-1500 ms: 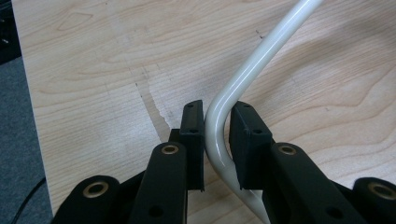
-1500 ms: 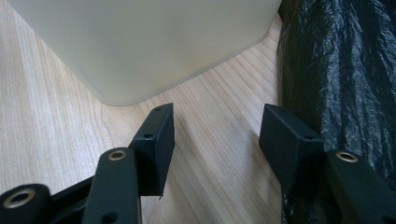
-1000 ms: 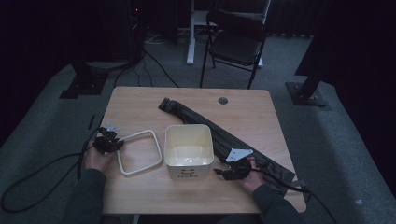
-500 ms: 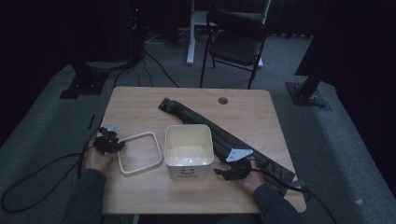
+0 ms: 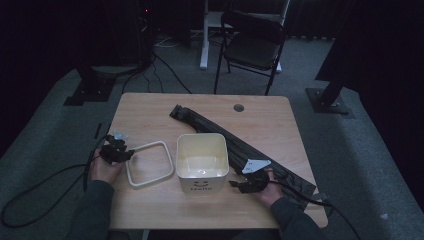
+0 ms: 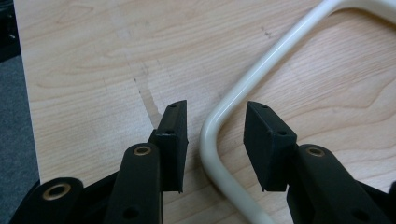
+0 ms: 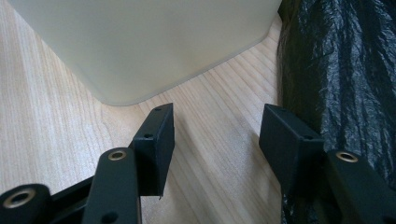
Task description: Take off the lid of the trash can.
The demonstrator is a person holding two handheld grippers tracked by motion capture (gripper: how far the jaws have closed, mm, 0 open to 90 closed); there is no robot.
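Observation:
A cream square bin stands mid-table with a white rounded-square ring flat on the wood to its left. My left gripper sits at the ring's left corner. Its jaws have just been opening and stand open, with the ring's corner between the pads and touching neither. My right gripper rests low by the bin's front right corner. It is open over bare wood, with the bin wall ahead and a black plastic bag beside its right jaw.
The folded black bag runs diagonally from the table's middle back to its front right edge. A round cable hole sits near the table's far edge. A black chair stands beyond the table. Cables trail off toward the front from both grippers.
The left gripper's jaws look slightly wider at the ring's corner. Both hands, the ring and the bin stay where they were.

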